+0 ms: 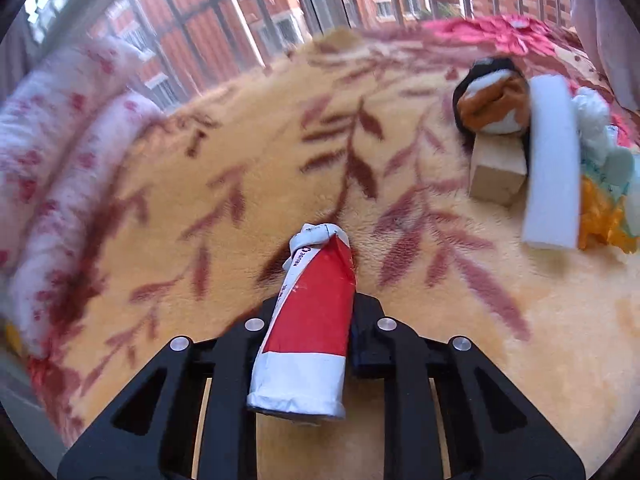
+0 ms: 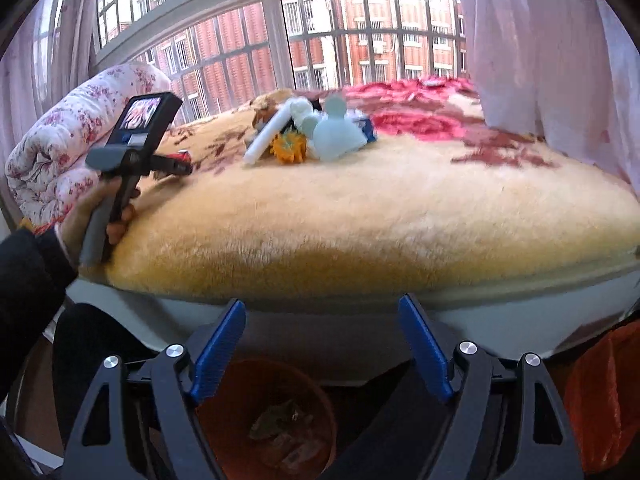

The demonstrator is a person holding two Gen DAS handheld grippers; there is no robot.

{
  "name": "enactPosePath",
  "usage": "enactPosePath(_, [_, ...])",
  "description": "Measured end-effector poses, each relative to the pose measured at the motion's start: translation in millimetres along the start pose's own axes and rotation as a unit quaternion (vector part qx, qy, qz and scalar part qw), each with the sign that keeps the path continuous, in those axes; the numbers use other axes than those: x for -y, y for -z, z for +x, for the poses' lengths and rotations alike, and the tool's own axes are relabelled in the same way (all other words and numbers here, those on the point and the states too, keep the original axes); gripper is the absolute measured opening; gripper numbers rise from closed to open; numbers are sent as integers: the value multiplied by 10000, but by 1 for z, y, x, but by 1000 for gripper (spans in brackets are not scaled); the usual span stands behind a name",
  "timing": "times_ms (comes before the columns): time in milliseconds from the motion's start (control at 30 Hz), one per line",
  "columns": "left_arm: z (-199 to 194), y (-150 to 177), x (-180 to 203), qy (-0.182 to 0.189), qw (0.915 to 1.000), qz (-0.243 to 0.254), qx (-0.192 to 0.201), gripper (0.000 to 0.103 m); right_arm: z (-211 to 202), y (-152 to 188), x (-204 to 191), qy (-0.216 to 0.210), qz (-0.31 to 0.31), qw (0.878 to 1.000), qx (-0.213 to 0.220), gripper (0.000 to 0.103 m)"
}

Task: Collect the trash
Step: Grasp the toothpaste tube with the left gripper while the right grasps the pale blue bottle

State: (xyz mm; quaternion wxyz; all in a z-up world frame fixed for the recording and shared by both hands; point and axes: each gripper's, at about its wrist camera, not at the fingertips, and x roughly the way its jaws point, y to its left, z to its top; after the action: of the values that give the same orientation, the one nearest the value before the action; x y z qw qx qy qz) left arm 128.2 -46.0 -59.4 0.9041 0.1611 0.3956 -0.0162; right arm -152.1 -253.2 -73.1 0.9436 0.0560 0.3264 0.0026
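My left gripper (image 1: 314, 316) is shut on a crushed red and white paper tube (image 1: 308, 320), held just above the bed's yellow blanket (image 1: 200, 208). It also shows in the right wrist view (image 2: 176, 166) at the left, with the red tube (image 2: 180, 157) at its tip. A pile of trash lies far right: a white foam strip (image 1: 554, 160), a wooden block (image 1: 498, 172), a brown and white sock (image 1: 494, 100), orange wrapper (image 1: 604, 220). My right gripper (image 2: 322, 344) is open and empty, off the bed's front edge, above a brown bin (image 2: 266, 420).
A rolled floral quilt (image 1: 60, 168) lies along the bed's left side. Barred windows (image 2: 320, 40) stand behind the bed and a pink curtain (image 2: 540, 40) hangs at the right. An orange bag (image 2: 604, 400) sits low right. The bin holds some scraps (image 2: 286, 428).
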Motion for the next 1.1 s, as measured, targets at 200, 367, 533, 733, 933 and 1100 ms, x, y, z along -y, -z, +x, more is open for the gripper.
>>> enactPosePath(200, [-73,37,17,535,9962,-465,500,18,2,-60,18,-82,-141,9991,381,81])
enactPosePath(367, [-112,53,30,485,9926,-745,827,18,59,-126,25,-76,-400,9991,103,82])
enactPosePath(533, [-126,60,34,611,9902,-811,958,18,122,-162,17,-11,-828,9960,-332,82])
enactPosePath(733, [-122,57,36,608,9910,-753,922,18,185,-180,11,-213,-1171,9881,-970,82])
enactPosePath(933, [-108,56,41,659,9907,-904,771,18,237,-179,13,-265,-1073,9800,-1654,63])
enactPosePath(1100, [-111,63,43,565,9917,-898,721,18,191,-174,21,-138,-650,9921,-1062,63])
